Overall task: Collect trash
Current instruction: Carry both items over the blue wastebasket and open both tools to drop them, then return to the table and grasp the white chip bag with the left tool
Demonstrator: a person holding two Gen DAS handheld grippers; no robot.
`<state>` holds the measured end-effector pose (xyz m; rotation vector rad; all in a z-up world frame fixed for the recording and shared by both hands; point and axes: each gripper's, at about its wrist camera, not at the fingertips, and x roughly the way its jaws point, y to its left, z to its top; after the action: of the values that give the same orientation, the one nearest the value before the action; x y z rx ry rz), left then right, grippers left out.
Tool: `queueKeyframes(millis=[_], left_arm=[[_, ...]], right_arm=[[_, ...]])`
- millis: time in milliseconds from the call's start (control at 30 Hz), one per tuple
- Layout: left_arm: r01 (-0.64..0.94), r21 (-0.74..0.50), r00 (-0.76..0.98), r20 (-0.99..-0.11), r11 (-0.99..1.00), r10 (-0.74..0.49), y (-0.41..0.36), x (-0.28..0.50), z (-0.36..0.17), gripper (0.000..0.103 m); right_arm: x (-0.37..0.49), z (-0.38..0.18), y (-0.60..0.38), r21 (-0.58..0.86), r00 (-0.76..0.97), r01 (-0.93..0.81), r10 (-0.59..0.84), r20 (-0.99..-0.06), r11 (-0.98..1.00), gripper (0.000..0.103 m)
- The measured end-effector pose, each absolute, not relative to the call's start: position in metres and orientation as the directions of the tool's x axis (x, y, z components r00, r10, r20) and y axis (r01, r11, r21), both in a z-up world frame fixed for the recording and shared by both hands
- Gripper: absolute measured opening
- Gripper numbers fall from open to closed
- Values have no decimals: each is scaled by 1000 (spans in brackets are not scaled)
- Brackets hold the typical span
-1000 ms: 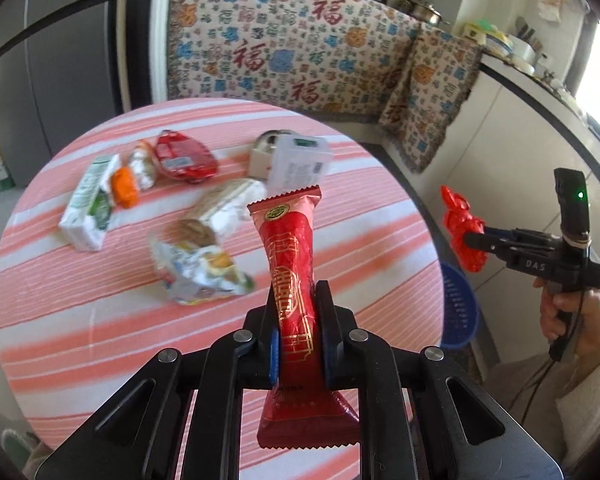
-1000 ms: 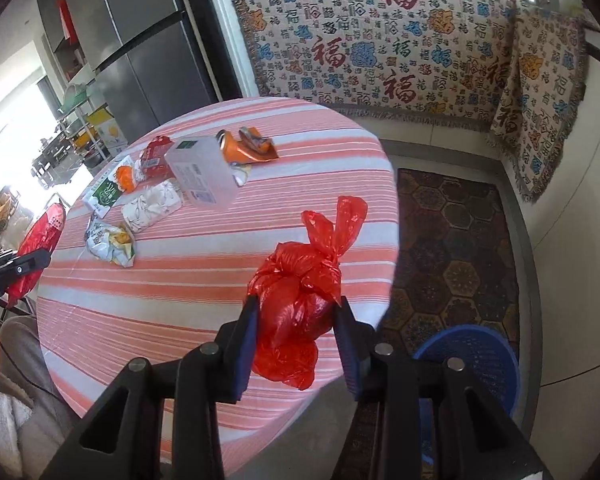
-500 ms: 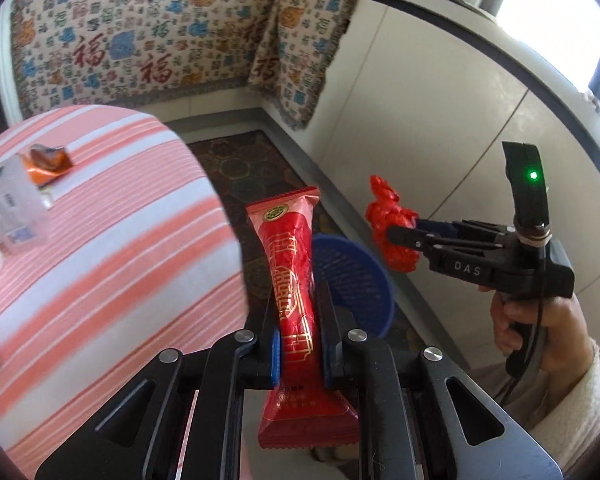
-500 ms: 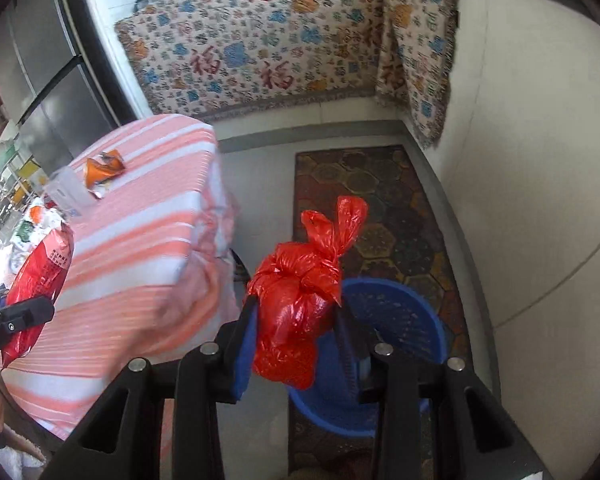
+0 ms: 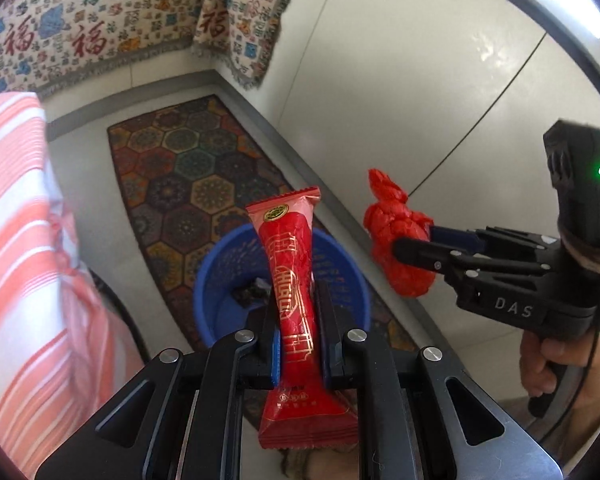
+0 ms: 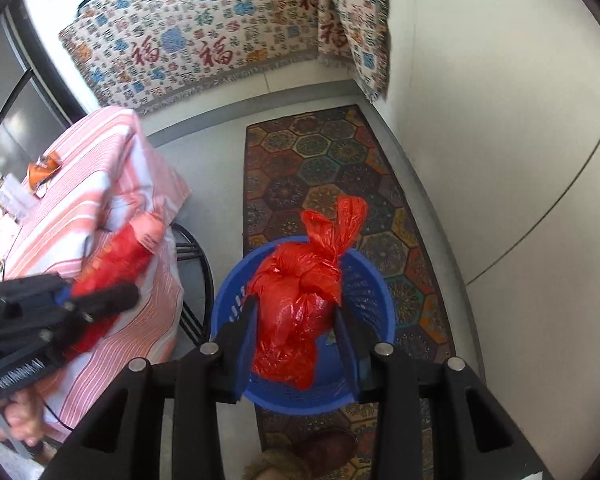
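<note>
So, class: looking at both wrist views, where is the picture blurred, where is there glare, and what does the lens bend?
Left wrist view: the striped tablecloth smears with blur, the white wall carries soft glare, and its seams curve. The red snack packet stays sharp. Right wrist view: the left claw is blurred, while the red plastic bag over the blue basket is crisp; the rug bows.

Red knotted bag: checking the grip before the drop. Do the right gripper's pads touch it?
Touching. The right wrist view shows both fingers pressed against the red knotted bag over the blue basket.
</note>
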<state>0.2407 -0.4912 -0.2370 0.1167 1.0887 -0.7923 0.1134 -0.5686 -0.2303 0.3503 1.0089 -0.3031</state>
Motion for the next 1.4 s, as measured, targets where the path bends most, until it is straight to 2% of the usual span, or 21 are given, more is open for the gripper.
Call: queueKeyframes(millis=[400, 433, 533, 567, 733, 933, 1100, 1267, 1400], left_arm=[[650, -270, 218, -829, 711, -514, -504, 243, -253, 14], [647, -267, 221, -830, 714, -511, -504, 244, -255, 19], [640, -275, 229, -824, 718, -519, -506, 249, -258, 56], [638, -273, 239, -818, 720, -522, -506, 250, -257, 61], [627, -298, 246, -801, 719, -546, -500, 253, -247, 61], [621, -301, 288, -771, 724, -568, -474, 243, -214, 63], [610, -298, 324, -752, 734, -574, -421, 210, -184, 71], [579, -234, 367, -781, 781, -506, -350, 175, -180, 74], [477, -161, 438, -809, 864, -392, -279, 162, -184, 74]], right_arm=[[121, -238, -588, 167, 497, 444, -87, -863, 880, 40], [122, -239, -589, 164, 497, 450, -94, -863, 878, 43], [124, -238, -590, 171, 501, 459, -95, -860, 872, 54], [124, -237, -592, 173, 503, 461, -96, -859, 870, 56], [120, -229, -597, 184, 529, 476, -113, -841, 860, 56], [115, -206, -592, 200, 609, 472, -153, -778, 859, 56], [122, -189, -575, 177, 652, 442, -179, -737, 879, 56], [143, -176, -536, 104, 670, 362, -181, -720, 926, 56], [166, -171, -483, 83, 690, 238, -108, -716, 968, 56]])
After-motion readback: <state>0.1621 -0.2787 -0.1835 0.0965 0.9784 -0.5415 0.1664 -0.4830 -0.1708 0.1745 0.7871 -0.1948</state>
